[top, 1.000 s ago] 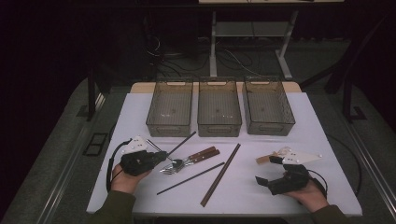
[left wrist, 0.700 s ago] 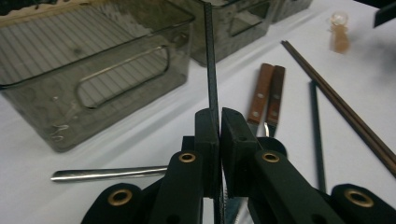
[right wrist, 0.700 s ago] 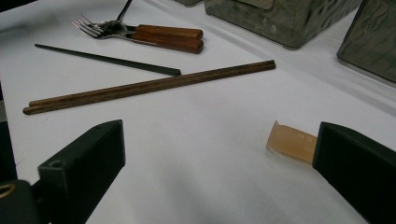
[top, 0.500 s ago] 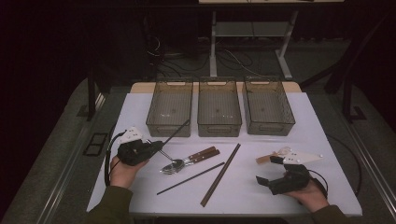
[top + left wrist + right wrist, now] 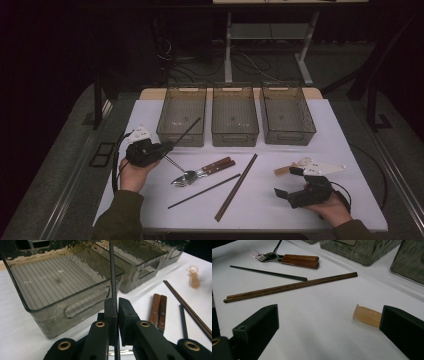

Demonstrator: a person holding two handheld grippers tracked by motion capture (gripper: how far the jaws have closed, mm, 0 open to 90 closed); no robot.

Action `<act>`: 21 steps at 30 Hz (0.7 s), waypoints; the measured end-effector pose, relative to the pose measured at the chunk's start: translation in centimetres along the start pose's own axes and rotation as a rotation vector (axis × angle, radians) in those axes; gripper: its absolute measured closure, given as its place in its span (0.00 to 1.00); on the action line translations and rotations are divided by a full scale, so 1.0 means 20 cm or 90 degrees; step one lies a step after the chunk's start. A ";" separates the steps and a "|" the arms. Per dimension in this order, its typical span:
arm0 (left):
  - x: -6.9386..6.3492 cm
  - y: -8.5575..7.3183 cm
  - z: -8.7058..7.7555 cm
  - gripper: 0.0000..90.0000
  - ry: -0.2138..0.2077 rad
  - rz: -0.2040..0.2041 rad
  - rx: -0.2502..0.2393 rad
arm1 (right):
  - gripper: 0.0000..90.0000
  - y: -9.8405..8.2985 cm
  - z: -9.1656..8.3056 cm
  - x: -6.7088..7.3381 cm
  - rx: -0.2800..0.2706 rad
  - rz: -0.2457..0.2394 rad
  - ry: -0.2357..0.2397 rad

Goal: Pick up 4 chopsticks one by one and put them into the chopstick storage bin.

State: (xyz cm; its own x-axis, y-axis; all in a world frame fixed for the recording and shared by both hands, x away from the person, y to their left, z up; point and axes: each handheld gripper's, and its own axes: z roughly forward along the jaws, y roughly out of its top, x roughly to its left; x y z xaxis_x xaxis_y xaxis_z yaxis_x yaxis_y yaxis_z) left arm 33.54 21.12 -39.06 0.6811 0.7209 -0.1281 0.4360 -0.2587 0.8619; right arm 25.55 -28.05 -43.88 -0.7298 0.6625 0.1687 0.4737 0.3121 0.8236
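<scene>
My left gripper (image 5: 167, 147) is shut on a black chopstick (image 5: 187, 131), held above the table in front of the left tray (image 5: 172, 135). The stick's far end leans over that tray's near rim. Along the jaws, the same chopstick (image 5: 111, 270) rises straight out of the closed left gripper (image 5: 117, 312). A second black chopstick (image 5: 204, 191) lies on the white table. At the right front, my right gripper (image 5: 286, 182) stands open and holds nothing, low over the table. A small amber translucent piece (image 5: 367, 315) lies beside one jaw of the right gripper (image 5: 329, 340).
Three smoky plastic trays stand in a row at the back, the middle tray (image 5: 235, 136) and right tray (image 5: 295, 135) included. Wooden-handled cutlery (image 5: 202, 170) and a pair of brown chopsticks (image 5: 236, 186) lie mid-table. The table's front edge is close to both hands.
My left gripper rose and moved back toward the left tray with the black chopstick in it. The right gripper stayed put.
</scene>
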 end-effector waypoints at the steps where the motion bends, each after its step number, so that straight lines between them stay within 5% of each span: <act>1: 0.00 0.01 0.01 0.95 -0.002 -0.004 0.000 | 0.03 0.00 0.00 0.00 -0.001 0.000 0.000; 21: 0.08 0.18 0.14 0.95 0.022 -0.007 0.006 | 0.03 0.00 0.00 0.00 -0.006 0.006 0.002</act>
State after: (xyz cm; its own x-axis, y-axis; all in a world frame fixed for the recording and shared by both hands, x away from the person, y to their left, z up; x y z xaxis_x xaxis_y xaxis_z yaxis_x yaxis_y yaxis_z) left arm 37.85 19.56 -37.64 0.6553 0.7457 -0.1208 0.4498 -0.2567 0.8555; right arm 25.47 -28.04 -43.85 -0.7273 0.6628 0.1782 0.4759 0.2999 0.8268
